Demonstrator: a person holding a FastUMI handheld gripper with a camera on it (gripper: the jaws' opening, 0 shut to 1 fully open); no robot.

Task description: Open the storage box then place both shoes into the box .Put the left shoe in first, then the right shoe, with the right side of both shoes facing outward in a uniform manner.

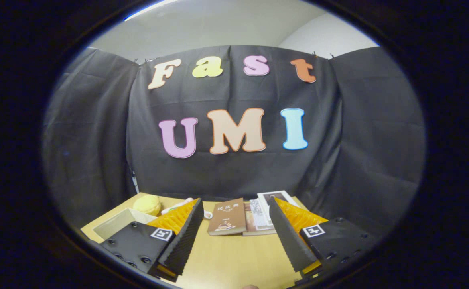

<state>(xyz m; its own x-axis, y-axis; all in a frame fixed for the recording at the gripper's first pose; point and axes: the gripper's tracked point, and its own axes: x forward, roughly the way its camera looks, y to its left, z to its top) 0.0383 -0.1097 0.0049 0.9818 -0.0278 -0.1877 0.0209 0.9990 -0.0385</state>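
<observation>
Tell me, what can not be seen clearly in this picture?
- Box, gripper view: the left finger covers its near part; its contents stay hidden.
- Yellow round thing: too small to identify.
- Books beyond the open fingers: the right finger hides the far ones.

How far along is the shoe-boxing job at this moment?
Nothing looks done yet. The tongs are open and empty above the table, with books just beyond the fingers. Opening the box and placing both shoes remain.
</observation>
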